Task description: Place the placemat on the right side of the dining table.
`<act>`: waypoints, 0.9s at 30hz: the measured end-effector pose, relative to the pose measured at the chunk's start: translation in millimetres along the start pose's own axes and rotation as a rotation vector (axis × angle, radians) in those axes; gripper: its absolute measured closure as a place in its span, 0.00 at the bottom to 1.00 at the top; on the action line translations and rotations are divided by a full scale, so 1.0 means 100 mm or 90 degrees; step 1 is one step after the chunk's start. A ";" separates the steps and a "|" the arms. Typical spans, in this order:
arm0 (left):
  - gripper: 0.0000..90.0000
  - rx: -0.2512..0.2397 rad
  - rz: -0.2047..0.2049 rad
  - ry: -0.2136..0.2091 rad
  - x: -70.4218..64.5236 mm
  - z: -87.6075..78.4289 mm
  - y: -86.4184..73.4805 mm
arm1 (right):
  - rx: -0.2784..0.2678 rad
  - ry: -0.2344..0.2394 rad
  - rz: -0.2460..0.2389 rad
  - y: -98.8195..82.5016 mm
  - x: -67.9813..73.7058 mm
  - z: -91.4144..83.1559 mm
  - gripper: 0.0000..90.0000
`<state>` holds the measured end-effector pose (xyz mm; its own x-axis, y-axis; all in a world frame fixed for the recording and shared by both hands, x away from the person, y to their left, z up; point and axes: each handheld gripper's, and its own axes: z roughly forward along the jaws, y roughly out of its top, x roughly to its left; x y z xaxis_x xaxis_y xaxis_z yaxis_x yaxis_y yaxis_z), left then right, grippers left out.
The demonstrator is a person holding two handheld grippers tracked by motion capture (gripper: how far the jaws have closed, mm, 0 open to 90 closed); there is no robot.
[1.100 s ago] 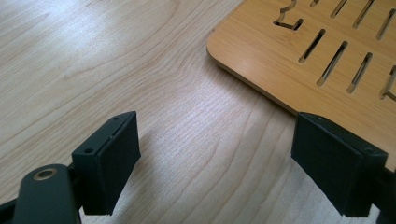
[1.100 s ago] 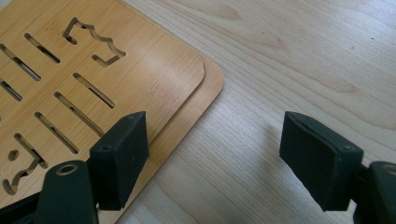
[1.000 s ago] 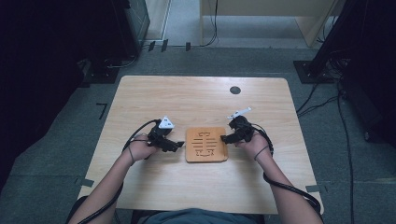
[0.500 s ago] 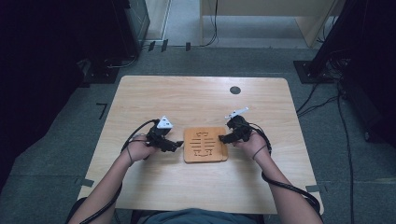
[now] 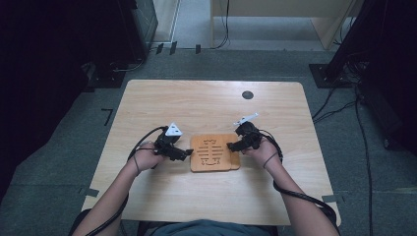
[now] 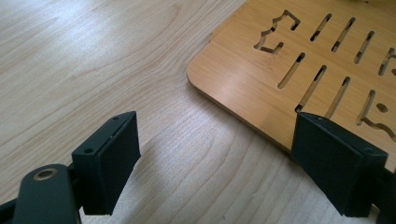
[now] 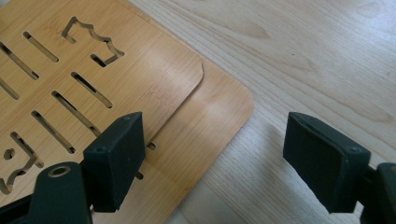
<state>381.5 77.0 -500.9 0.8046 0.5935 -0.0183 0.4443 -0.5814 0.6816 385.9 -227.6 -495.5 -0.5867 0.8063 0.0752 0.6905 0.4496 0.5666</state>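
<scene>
So there are two thin wooden boards stacked a bit below the middle of the high view, lying flat on the light wood surface (image 5: 162, 98). The top slotted board (image 5: 210, 152) has cut-out slits and notched shapes, and it sits shifted so the plain board underneath (image 5: 235, 161) peeks out along its right edge.

The left hand-held gripper (image 5: 187, 154) sits just left of the stack with its jaws spread wide. In the left gripper view, one jaw is over bare surface and the other at the slotted board's edge (image 6: 261, 88), nothing clamped between them.

The right hand-held gripper (image 5: 232, 145) is at the stack's upper right corner, jaws wide too and just been opening. In the right gripper view, one jaw hangs over the slotted board (image 7: 93, 70), the other over bare surface, with the lower board's rounded corner (image 7: 219, 116) in the gap. Can't tell if a pad touches.
</scene>
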 end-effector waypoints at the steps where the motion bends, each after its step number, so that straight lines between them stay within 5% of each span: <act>1: 0.16 0.000 0.000 0.000 0.00 0.00 0.00 | 0.001 0.001 0.000 0.01 0.01 0.01 0.22; 27: 0.16 0.000 -0.020 -0.006 0.01 0.00 -0.02 | -0.020 0.013 0.004 0.12 0.16 -0.09 0.21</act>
<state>381.4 79.5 -502.5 0.7941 0.6061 -0.0458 0.4690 -0.5631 0.6804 381.1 -212.5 -480.4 -0.5911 0.8009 0.0955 0.6807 0.4318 0.5917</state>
